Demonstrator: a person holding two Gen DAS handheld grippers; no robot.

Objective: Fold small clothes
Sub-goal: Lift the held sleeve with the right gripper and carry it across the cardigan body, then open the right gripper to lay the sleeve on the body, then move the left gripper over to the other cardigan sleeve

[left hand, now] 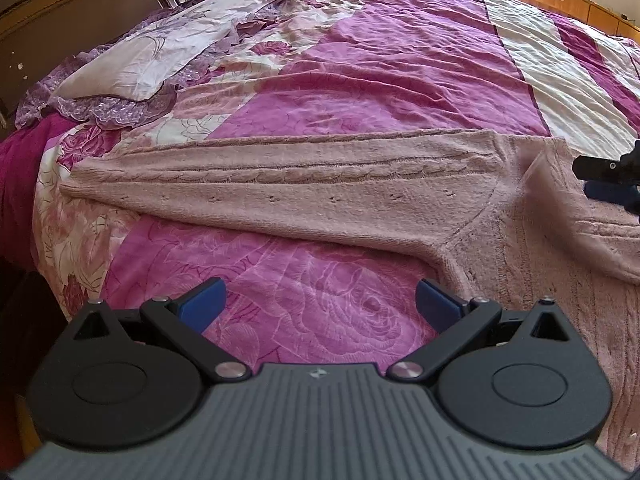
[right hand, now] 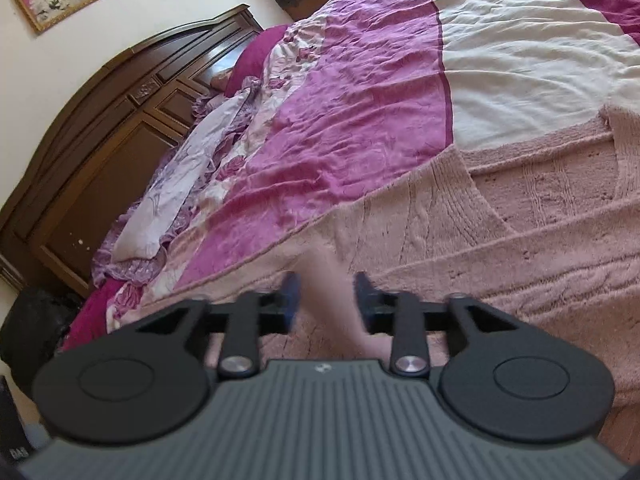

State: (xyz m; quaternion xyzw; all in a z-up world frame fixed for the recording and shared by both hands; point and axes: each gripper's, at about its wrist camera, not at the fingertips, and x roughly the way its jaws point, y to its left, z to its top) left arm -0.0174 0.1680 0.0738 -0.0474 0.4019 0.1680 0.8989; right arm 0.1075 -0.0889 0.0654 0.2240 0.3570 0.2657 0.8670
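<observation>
A pink knitted sweater [left hand: 304,196] lies spread across the bed [left hand: 400,60], one sleeve stretched toward the pillow [left hand: 160,56]. The left gripper [left hand: 320,306] hovers beside that sleeve, fingers wide and empty. The right gripper [right hand: 326,300] pinches a fold of the sweater.

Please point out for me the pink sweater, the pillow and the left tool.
pink sweater [left hand: 280,196]: left wrist view, on the outstretched sleeve.
pillow [left hand: 160,60]: left wrist view, on its pale floral face.
left tool [left hand: 320,306]: left wrist view, midway between its blue fingertips.
</observation>
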